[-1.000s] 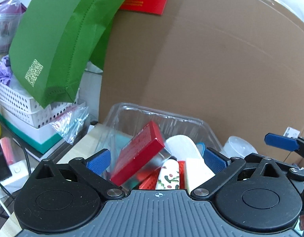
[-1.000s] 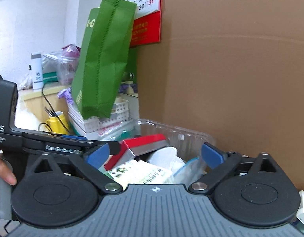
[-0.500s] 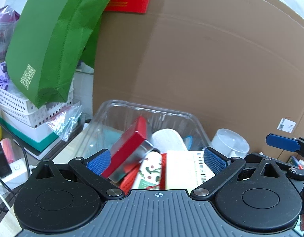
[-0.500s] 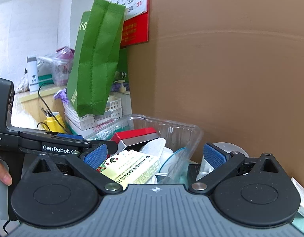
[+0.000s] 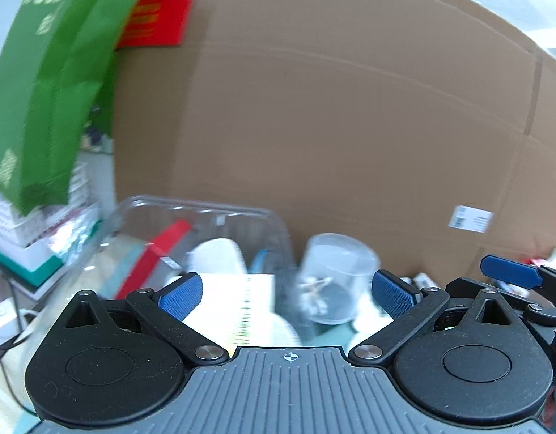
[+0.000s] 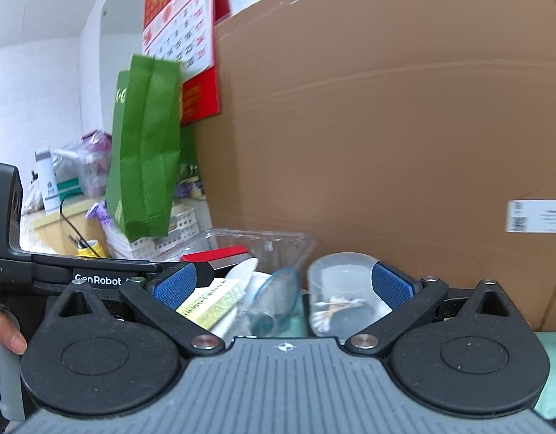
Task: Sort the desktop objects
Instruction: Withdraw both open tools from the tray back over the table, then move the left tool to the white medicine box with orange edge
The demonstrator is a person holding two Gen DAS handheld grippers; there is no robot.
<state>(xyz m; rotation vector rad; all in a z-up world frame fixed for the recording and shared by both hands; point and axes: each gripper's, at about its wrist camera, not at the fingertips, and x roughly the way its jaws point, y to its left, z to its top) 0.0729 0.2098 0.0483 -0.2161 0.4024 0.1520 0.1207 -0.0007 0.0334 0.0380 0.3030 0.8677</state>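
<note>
A clear plastic bin (image 5: 205, 213) stands against the cardboard and holds a red box (image 5: 158, 249), a white cup (image 5: 216, 256), a white printed box (image 5: 238, 307) and other items. It also shows in the right wrist view (image 6: 270, 238). A clear round tub (image 5: 339, 282) with cotton swabs stands just right of the bin; it also shows in the right wrist view (image 6: 343, 289). My left gripper (image 5: 284, 294) is open and empty, in front of the bin and tub. My right gripper (image 6: 283, 287) is open and empty, close beside it.
A large cardboard sheet (image 5: 332, 126) walls off the back. A green bag (image 6: 147, 152) hangs at the left over white baskets (image 6: 183, 220). A yellow cup (image 6: 89, 247) and cables lie far left. A green mat (image 6: 551, 361) covers the table at right.
Both grippers have pulled back and swung right. The bin now sits further left and lower, and the clear round tub has come into view between the fingers. Both stayed open.
</note>
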